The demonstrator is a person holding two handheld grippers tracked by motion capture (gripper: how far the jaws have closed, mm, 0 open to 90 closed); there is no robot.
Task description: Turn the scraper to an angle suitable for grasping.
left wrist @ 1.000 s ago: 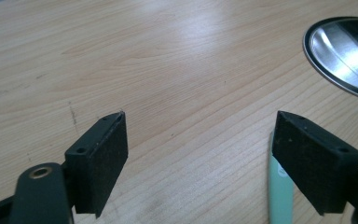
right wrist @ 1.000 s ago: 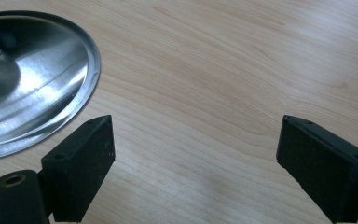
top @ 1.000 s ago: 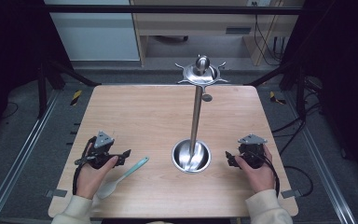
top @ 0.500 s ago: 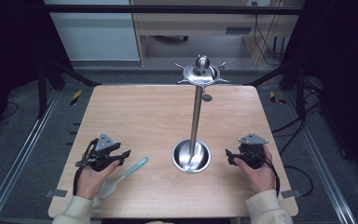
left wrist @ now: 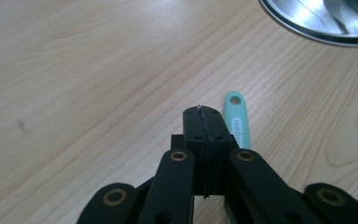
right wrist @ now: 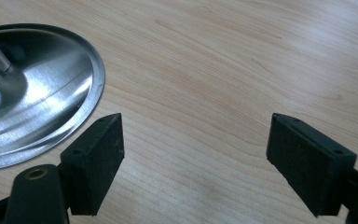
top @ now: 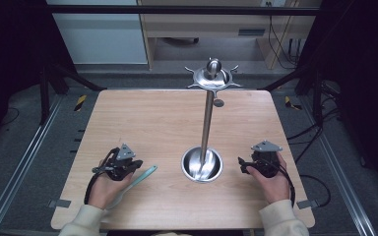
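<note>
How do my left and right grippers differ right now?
The left gripper has jaws shut together on nothing; the right gripper has jaws apart, having just been closing, with nothing between. The left gripper lies beside the mint-green handle; the right gripper is beside the stand's steel base. Both are held low over the wooden table.

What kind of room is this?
Probably a lab or workshop set up for recording: a bare wooden table inside a metal frame, cables along the floor, and a hand-held gripper beside a steel stand.
</note>
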